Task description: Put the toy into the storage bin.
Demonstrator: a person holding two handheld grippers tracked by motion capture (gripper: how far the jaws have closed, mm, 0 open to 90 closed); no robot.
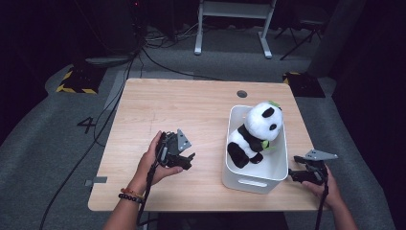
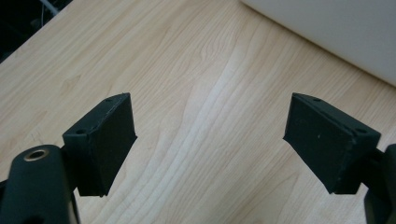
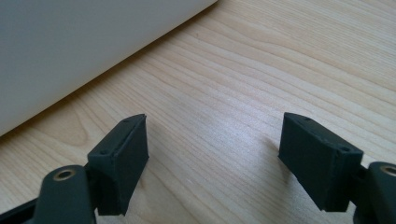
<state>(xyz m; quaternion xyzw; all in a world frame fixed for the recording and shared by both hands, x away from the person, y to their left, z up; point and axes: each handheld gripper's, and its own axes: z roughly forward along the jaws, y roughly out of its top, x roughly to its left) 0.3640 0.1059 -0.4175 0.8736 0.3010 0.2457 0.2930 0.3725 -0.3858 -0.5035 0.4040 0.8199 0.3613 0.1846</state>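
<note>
Panda toy (image 1: 256, 134) sat inside the white bin (image 1: 253, 182) on the table (image 1: 191, 110), and both your grippers were released.

From the high view, your left gripper (image 1: 189, 160) lay just left of the bin and your right gripper (image 1: 293, 173) near its right corner. Your left gripper view showed wide jaws over bare wood, bin wall (image 2: 336, 32) ahead. Your right gripper view showed the same, nothing between the jaws, bin wall (image 3: 70, 51) at upper left.

Your left tool (image 1: 190, 159) and right tool (image 1: 293, 173) are black, each topped by a grey three-cornered plate and trailing a black cable; beaded bracelets (image 1: 130, 195) circle your left wrist.
</note>
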